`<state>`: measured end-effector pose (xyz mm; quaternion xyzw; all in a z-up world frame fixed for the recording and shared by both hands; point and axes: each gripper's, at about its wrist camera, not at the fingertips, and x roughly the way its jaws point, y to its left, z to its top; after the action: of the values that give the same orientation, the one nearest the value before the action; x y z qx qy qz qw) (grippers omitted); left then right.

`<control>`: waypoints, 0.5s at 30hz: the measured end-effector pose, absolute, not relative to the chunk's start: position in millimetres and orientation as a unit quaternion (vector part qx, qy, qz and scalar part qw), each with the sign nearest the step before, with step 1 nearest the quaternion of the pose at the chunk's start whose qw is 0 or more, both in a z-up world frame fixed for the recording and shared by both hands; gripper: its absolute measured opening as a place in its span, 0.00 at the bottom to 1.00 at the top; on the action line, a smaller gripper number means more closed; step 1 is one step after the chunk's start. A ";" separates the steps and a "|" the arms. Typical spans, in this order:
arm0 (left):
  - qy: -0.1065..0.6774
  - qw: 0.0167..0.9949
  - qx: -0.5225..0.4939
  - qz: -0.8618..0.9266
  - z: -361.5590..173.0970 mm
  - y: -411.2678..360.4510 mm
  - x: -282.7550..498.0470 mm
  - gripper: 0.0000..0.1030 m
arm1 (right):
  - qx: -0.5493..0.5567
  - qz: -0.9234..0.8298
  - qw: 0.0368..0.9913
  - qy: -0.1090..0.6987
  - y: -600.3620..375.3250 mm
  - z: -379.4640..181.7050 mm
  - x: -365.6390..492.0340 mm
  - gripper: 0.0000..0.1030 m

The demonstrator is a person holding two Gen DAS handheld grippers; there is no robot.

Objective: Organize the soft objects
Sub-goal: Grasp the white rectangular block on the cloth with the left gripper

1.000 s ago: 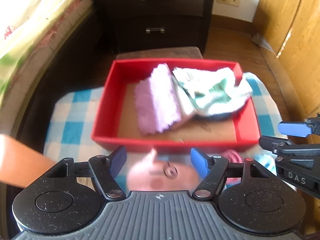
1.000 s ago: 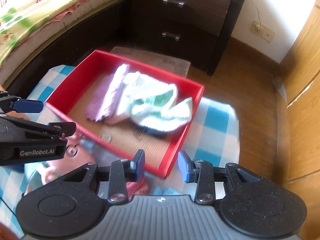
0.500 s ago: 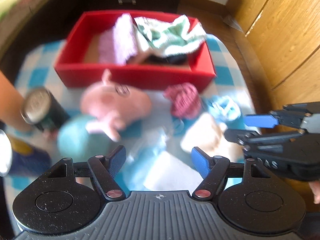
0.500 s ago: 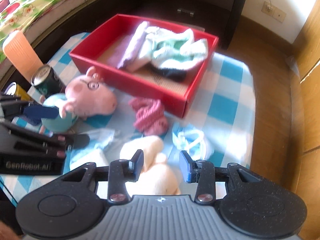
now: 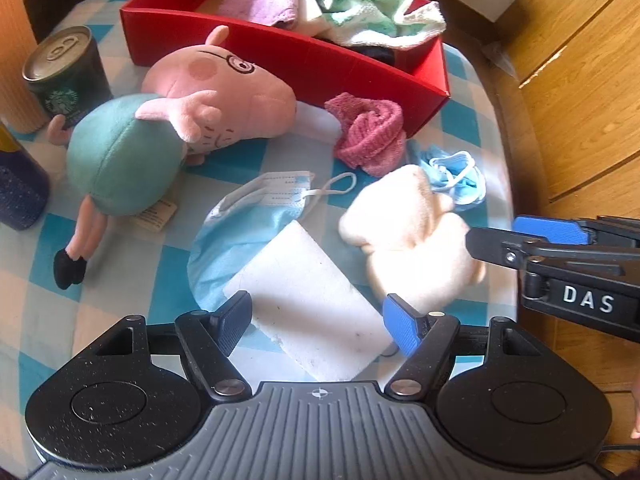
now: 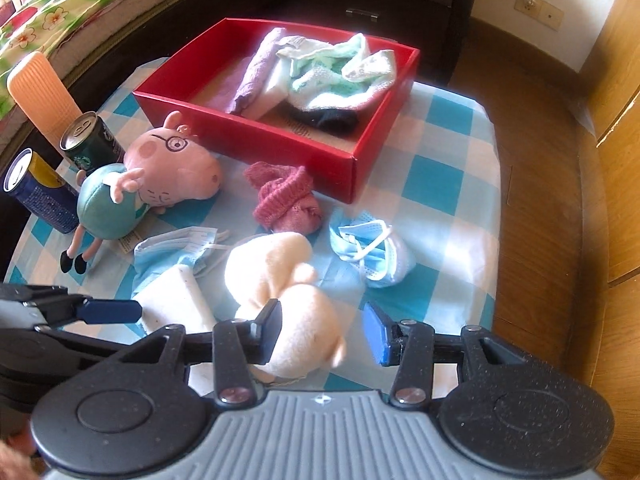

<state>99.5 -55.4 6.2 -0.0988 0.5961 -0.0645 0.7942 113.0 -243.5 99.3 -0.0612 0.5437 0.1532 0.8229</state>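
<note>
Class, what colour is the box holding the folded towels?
Red; the box shows best in the right wrist view.

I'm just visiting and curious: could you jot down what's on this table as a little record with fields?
box: red box, holds folded towels
loose soft things: pig plush, pink knit, cream plush, two masks, white sponge
cans: two
left gripper: open, over sponge
right gripper: open, at cream plush

Left claw [image 5: 316,322] open over white sponge [image 5: 312,312], cream plush [image 5: 408,236] beside, red box [image 5: 304,60] beyond
</note>
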 end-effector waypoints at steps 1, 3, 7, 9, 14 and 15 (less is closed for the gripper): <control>0.597 0.794 -0.097 -0.060 5.5 -56.3 99.8 0.73 | -0.061 0.155 0.823 0.543 -244.1 98.8 113.2 0.23; 0.597 0.795 -0.097 -0.041 4.2 -56.4 97.8 0.75 | -0.058 0.159 0.823 0.542 -245.2 98.3 113.8 0.24; 0.604 0.792 -0.092 -0.016 -4.2 -58.8 93.7 0.76 | -0.052 0.170 0.823 0.539 -243.9 95.0 116.3 0.25; 0.608 0.788 -0.091 -0.007 -10.0 -60.0 91.8 0.76 | -0.052 0.172 0.822 0.540 -241.5 91.2 117.3 0.25; 0.617 0.782 -0.084 -0.012 -16.1 -63.4 85.1 0.58 | -0.046 0.184 0.818 0.542 -238.6 84.2 115.3 0.26; 0.619 0.782 -0.077 -0.016 -15.9 -63.9 83.8 0.47 | -0.047 0.186 0.818 0.542 -237.8 83.2 114.8 0.26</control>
<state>83.8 -63.9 -15.9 -0.0768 0.6189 -0.0158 0.7815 114.8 -237.8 83.2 -0.0471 0.5424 0.1860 0.8179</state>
